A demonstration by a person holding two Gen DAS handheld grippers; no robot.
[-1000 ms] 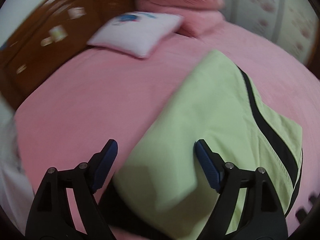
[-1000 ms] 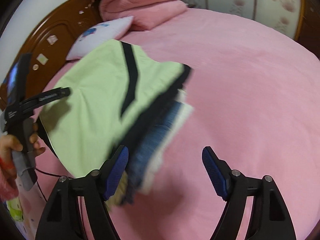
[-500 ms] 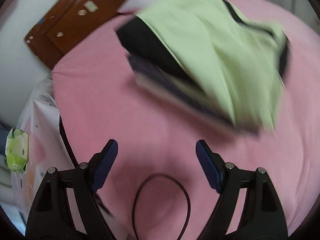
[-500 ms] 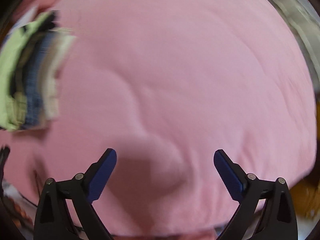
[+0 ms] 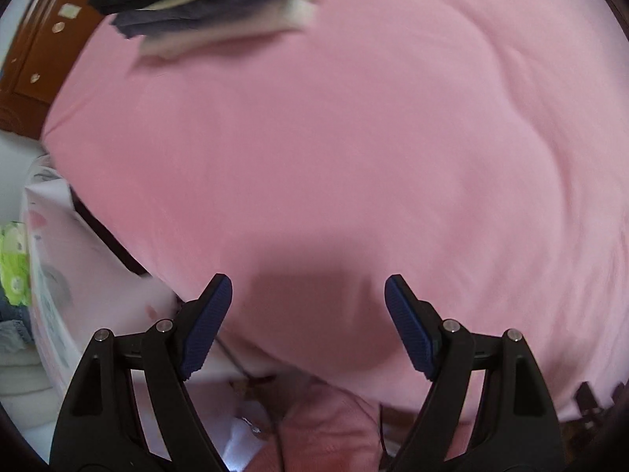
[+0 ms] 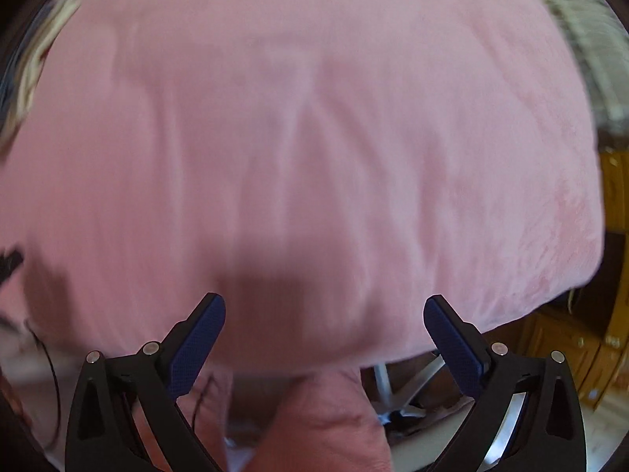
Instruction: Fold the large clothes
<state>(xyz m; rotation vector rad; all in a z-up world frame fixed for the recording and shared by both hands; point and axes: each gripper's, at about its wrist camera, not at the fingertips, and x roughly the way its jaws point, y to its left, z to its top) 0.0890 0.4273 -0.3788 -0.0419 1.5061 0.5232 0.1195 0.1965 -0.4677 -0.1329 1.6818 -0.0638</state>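
Note:
A stack of folded clothes point(image 5: 204, 0), light green on top with dark blue and beige layers under it, lies at the far top left of the pink bed point(image 5: 334, 137) in the left wrist view. Its blurred edge shows at the far left of the right wrist view point(image 6: 27, 67). My left gripper point(image 5: 308, 322) is open and empty over the bed's near edge. My right gripper point(image 6: 324, 340) is open and empty over the bed's point(image 6: 306, 149) near edge.
A brown wooden headboard point(image 5: 35, 51) stands at the top left. White bedside things with a green packet point(image 5: 15, 263) sit at the left. Pink cloth point(image 5: 326, 428) lies below the bed's edge. Wooden furniture point(image 6: 613, 314) and metal chair legs point(image 6: 397, 389) are at the right.
Both grippers have pulled back from the folded stack towards the bed's near edge. The stack has slid to the far top left of both views. Both grippers stay open.

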